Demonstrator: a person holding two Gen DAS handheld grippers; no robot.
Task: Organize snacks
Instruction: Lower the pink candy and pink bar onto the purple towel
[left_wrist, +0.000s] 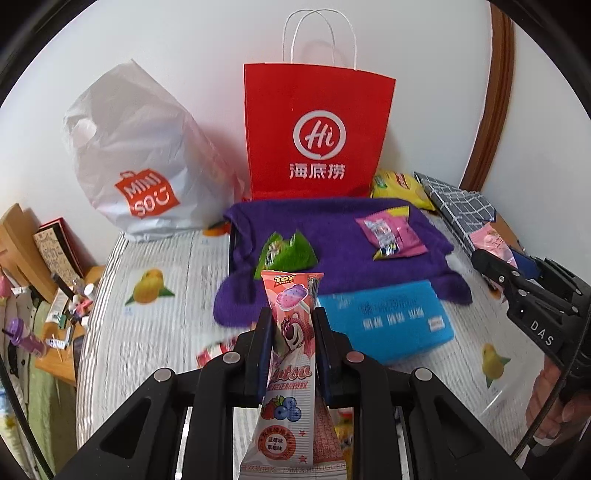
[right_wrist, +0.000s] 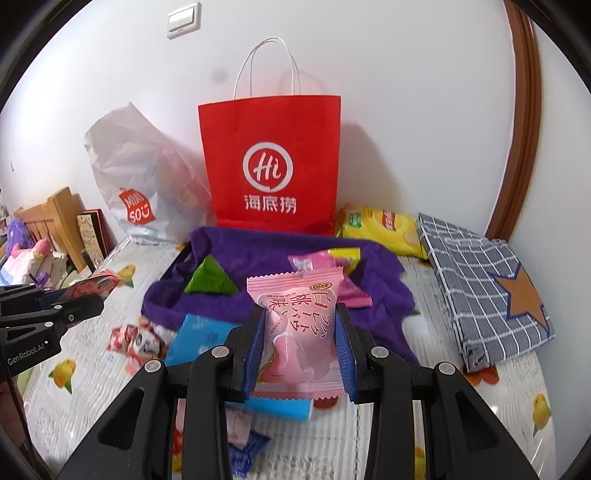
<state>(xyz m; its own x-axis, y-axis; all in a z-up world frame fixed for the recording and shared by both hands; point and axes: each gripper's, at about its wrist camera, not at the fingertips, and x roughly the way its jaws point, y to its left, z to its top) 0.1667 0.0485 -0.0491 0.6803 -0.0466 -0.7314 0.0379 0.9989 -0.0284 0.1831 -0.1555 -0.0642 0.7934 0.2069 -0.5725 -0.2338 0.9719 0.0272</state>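
Note:
My left gripper (left_wrist: 293, 325) is shut on a long pink Toy Story candy packet (left_wrist: 290, 362), held upright above the bed; it shows from the side as the left gripper (right_wrist: 92, 299) in the right wrist view. My right gripper (right_wrist: 301, 325) is shut on a pink peach snack packet (right_wrist: 295, 332); the right gripper (left_wrist: 495, 266) appears at the right edge of the left wrist view. A purple cloth (left_wrist: 332, 236) lies ahead with a green triangular packet (left_wrist: 288, 251) and pink packets (left_wrist: 391, 232) on it. A blue box (left_wrist: 388, 321) lies at its near edge.
A red paper bag (left_wrist: 317, 129) and a white plastic bag (left_wrist: 140, 155) stand against the wall. A yellow chip bag (right_wrist: 384, 225) and a checked grey pouch (right_wrist: 480, 288) lie at the right. Small loose packets (right_wrist: 140, 339) sit on the fruit-print bedsheet (left_wrist: 155, 317). Clutter fills the left bedside.

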